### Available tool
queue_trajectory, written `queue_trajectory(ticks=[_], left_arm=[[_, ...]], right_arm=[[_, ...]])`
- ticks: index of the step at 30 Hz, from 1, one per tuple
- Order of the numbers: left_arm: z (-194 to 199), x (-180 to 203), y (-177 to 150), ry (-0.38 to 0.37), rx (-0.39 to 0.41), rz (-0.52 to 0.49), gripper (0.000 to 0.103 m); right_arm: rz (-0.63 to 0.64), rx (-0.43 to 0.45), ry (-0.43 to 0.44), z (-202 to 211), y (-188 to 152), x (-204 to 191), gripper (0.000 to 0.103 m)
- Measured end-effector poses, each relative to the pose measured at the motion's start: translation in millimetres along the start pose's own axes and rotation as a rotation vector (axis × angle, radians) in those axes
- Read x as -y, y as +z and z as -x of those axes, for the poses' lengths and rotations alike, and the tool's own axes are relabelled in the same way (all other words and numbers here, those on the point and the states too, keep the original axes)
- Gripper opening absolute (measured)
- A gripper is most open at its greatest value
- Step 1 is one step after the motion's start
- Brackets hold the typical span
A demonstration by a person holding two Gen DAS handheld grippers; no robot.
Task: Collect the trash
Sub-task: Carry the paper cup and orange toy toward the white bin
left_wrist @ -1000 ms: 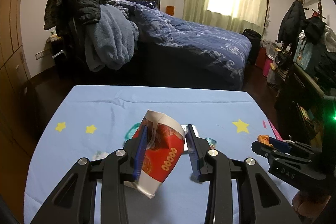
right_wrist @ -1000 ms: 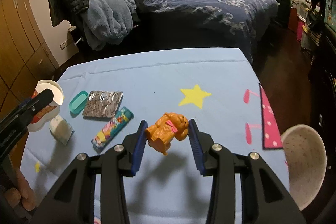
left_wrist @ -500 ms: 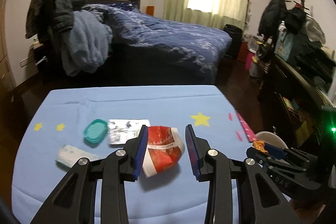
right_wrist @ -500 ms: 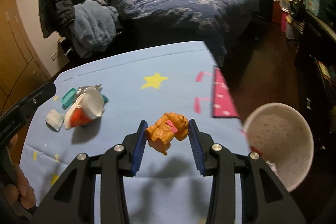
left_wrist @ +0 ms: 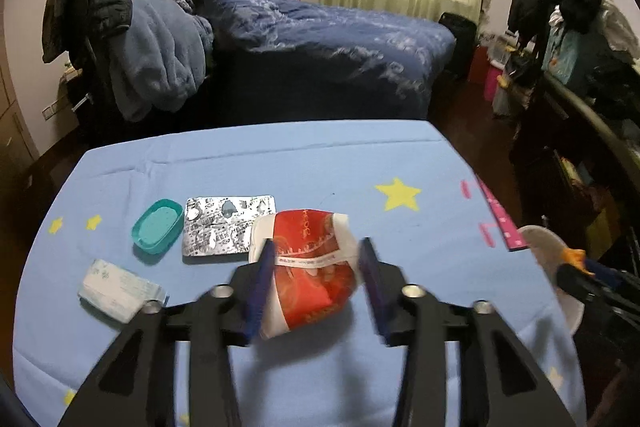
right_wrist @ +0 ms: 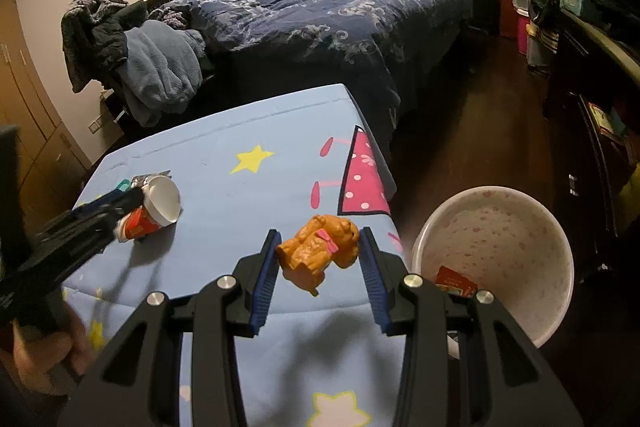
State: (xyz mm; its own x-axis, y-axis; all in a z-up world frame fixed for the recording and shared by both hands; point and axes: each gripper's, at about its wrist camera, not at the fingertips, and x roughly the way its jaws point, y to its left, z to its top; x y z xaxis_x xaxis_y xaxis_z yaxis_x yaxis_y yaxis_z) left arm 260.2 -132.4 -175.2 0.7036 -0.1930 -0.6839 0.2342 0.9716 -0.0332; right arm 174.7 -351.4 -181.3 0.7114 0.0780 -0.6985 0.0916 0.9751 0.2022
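Observation:
My left gripper [left_wrist: 316, 285] is shut on a crushed red and white paper cup [left_wrist: 310, 273], held above the blue table cloth [left_wrist: 280, 167]. The cup also shows in the right wrist view [right_wrist: 154, 207]. My right gripper [right_wrist: 318, 263] is shut on an orange toy dog [right_wrist: 320, 253], held near the table's right edge. A white trash bin [right_wrist: 496, 259] stands on the floor just right of the table, with a red wrapper [right_wrist: 456, 281] inside. In the left wrist view the bin's rim [left_wrist: 548, 255] shows at the right.
On the cloth lie a teal oval lid [left_wrist: 157, 230], a silver blister pack [left_wrist: 228, 223] and a white tissue packet [left_wrist: 120, 290]. A bed [left_wrist: 320, 39] stands beyond the table. Dark furniture [right_wrist: 592, 99] lines the right side.
Both grippers have moved right with their loads. The right gripper with the dog now sits close beside the bin. The cup has tilted in the left gripper.

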Motion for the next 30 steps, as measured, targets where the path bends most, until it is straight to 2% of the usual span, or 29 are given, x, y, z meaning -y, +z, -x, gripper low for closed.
queue_trajectory(ticks=[2, 5, 6, 8, 9, 10, 12, 19, 24, 30], left_arm=[[-8.4, 2.4, -0.5, 0.022, -0.006, -0.02, 0.084], [-17.3, 7.5, -1.0, 0.032, -0.005, -0.051, 0.084], [-19.9, 7.7, -1.4, 0.032, -0.011, -0.054, 0.077], [-24.7, 4.4, -2.6, 0.011, -0.032, -0.034, 0.051], [-22.7, 3.2, -2.1, 0.008, -0.023, -0.025, 0.041], [-18.6, 2.0, -1.9, 0.009, -0.009, -0.016, 0.038], [-9.6, 0.9, 0.5, 0.016, 0.024, -0.012, 0.02], [36.8, -10.2, 10.2, -0.081, 0.125, 0.057, 0.019], [62.5, 3.7, 17.6, -0.14, 0.177, 0.038, 0.019], [71.2, 37.0, 23.2, -0.203, 0.193, -0.013, 0.019]], right_arm=[[0.0, 0.001, 0.009, 0.4, 0.2, -0.2, 0.041], [0.0, 0.001, 0.016, 0.3, 0.1, -2.0, 0.041], [0.0, 0.001, 0.018, 0.4, 0.5, -2.8, 0.041], [0.004, 0.002, 0.02, 0.6, 0.9, -3.9, 0.041], [0.006, 0.001, 0.022, 0.9, 0.8, -4.6, 0.041], [0.008, 0.0, 0.024, 0.9, 0.8, -5.3, 0.041], [0.011, -0.001, 0.029, 0.9, 0.7, -7.5, 0.041], [0.011, 0.002, 0.047, 5.0, -1.2, -10.0, 0.041], [0.001, 0.008, 0.052, 10.5, -3.2, -7.7, 0.041], [-0.025, 0.021, 0.034, 21.2, -7.1, 8.4, 0.041]])
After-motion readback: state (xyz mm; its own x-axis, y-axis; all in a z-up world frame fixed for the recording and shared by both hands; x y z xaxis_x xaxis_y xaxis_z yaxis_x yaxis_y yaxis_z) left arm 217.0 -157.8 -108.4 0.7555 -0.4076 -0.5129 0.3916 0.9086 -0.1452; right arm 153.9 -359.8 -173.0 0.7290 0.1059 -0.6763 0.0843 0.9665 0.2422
